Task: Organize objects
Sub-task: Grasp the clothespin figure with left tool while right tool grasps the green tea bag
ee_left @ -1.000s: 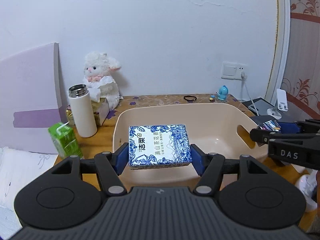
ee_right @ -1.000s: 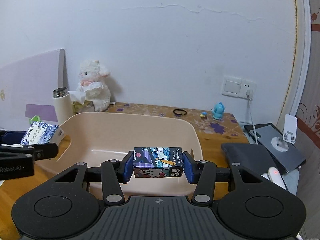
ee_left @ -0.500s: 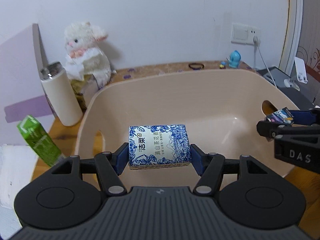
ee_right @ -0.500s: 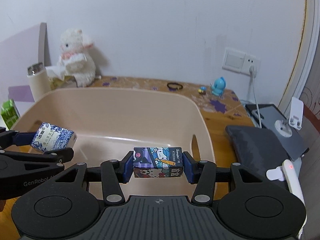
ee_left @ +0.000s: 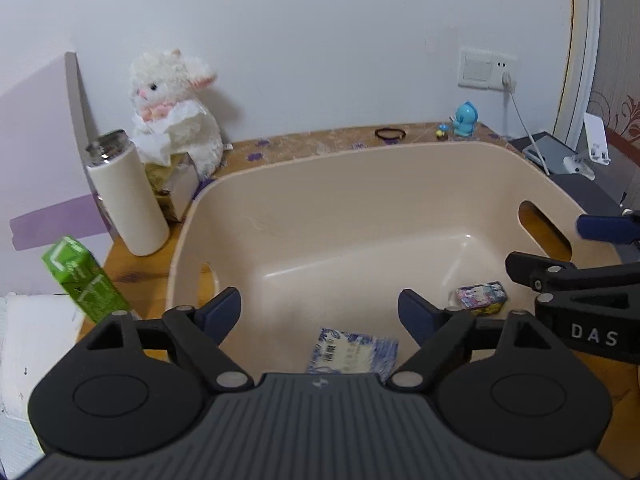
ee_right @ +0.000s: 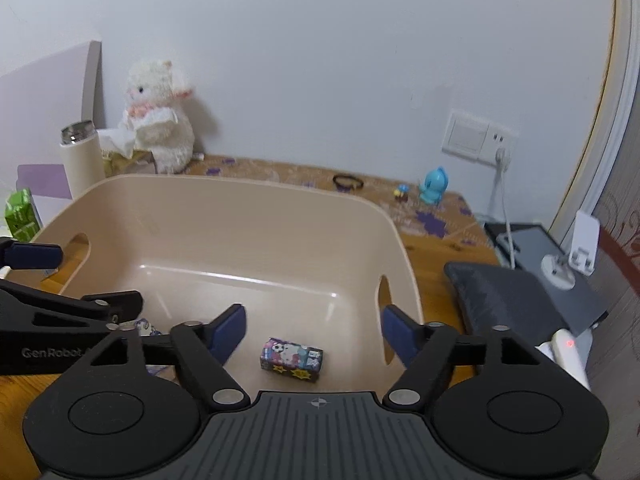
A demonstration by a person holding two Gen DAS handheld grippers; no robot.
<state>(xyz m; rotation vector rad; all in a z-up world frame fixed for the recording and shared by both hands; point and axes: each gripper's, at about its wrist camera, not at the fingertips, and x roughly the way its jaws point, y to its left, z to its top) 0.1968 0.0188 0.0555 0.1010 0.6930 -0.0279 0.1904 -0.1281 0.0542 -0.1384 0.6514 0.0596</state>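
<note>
A beige plastic bin (ee_left: 360, 184) (ee_right: 224, 208) stands on the wooden table. A blue-and-white tissue pack (ee_left: 352, 354) lies on the bin floor under my left gripper (ee_left: 320, 310), which is open and empty above it. A small cartoon-print carton (ee_right: 291, 359) (ee_left: 482, 297) lies on the bin floor under my right gripper (ee_right: 313, 330), which is also open and empty. The left gripper shows at the left edge of the right wrist view (ee_right: 52, 280), and hides most of the tissue pack there.
A white flask (ee_left: 126, 196), a green carton (ee_left: 82, 280), a tissue box and a white plush lamb (ee_left: 176, 120) stand left of the bin. A hair tie (ee_left: 390, 133) and a blue figurine (ee_left: 464, 118) lie behind it. A dark pad (ee_right: 516, 300) and a phone stand (ee_right: 576, 252) are at right.
Both grippers opened over the bin. The tissue pack dropped from the left one and the cartoon carton from the right one; both now lie on the bin floor.
</note>
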